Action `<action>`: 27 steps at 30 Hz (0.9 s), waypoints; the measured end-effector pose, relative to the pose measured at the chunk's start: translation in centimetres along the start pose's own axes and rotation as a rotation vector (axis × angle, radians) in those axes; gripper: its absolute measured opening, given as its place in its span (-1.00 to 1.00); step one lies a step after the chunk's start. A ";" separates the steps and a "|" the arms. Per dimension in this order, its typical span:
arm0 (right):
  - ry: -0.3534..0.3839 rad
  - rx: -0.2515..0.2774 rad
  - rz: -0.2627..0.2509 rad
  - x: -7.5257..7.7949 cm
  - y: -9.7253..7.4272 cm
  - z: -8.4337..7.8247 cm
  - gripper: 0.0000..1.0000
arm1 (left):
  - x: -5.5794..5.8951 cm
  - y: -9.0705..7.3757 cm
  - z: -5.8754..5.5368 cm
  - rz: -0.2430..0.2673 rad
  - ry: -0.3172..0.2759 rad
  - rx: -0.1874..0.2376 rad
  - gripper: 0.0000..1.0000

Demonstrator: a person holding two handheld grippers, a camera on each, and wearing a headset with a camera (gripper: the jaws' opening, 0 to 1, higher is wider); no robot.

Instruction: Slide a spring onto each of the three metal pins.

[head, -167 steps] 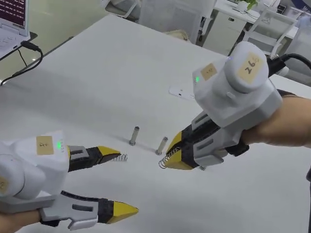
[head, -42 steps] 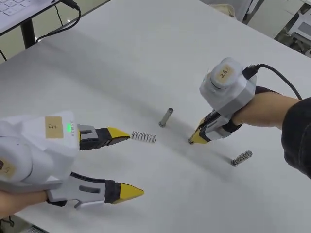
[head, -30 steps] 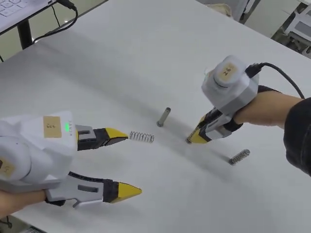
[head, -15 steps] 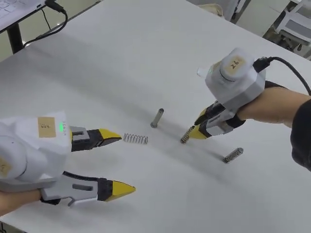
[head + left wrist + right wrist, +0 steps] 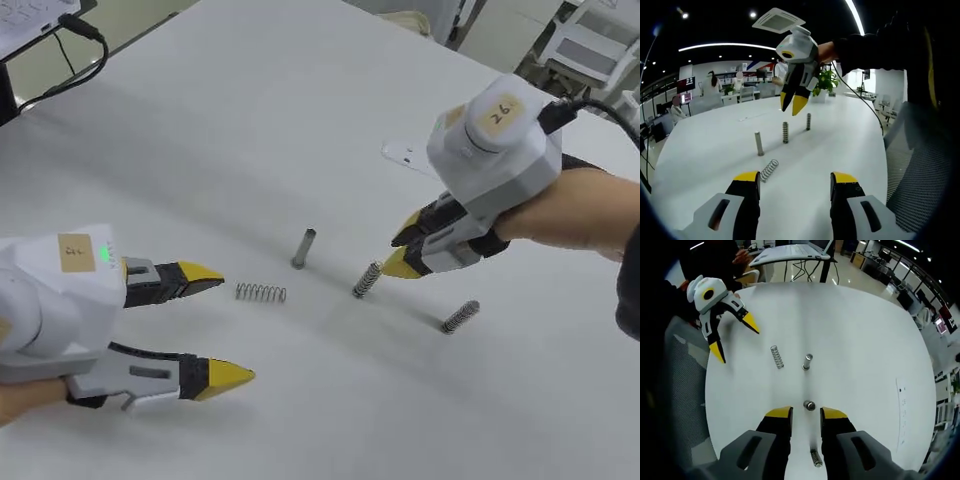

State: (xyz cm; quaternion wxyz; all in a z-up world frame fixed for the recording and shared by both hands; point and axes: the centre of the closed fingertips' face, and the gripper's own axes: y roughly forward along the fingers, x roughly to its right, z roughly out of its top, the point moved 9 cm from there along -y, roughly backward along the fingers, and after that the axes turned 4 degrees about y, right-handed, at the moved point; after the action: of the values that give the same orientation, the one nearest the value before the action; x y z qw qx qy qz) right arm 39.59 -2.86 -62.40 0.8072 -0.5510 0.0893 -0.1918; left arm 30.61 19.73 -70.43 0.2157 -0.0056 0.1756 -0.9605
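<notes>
On the white table [image 5: 230, 130] a bare metal pin [image 5: 303, 248] stands upright. Right of it is a pin wearing a spring [image 5: 367, 280], and further right a second sprung pin [image 5: 460, 316]. A loose spring [image 5: 261, 292] lies flat, left of the bare pin. My right gripper [image 5: 400, 250] hovers just above and right of the middle sprung pin, open and empty; its own view looks down on that pin [image 5: 810, 405] between the fingers. My left gripper [image 5: 220, 322] is open, low at the left, with the loose spring [image 5: 769, 170] just ahead of it.
A white label [image 5: 405, 155] lies on the table behind the right gripper. A laptop with a black cable [image 5: 75, 25] sits past the table's far left edge. White chairs [image 5: 590, 45] stand at the top right. The person's sleeve [image 5: 630, 270] enters from the right.
My right gripper has lifted off the middle pin and its jaws have parted, leaving the spring on that pin. The left gripper has held still, open. The camera has shifted.
</notes>
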 end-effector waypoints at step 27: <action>0.037 0.083 -0.035 -4.2 -3.9 -1.6 -0.60 | -3.2 2.7 -1.4 -0.052 0.022 -0.053 -0.02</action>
State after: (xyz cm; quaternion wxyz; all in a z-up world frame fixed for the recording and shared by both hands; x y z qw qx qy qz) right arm 34.38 -3.79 -59.74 0.8242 -0.5147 0.0865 -0.2195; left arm 34.53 19.26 -72.46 0.1883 -0.0053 0.2029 -0.9609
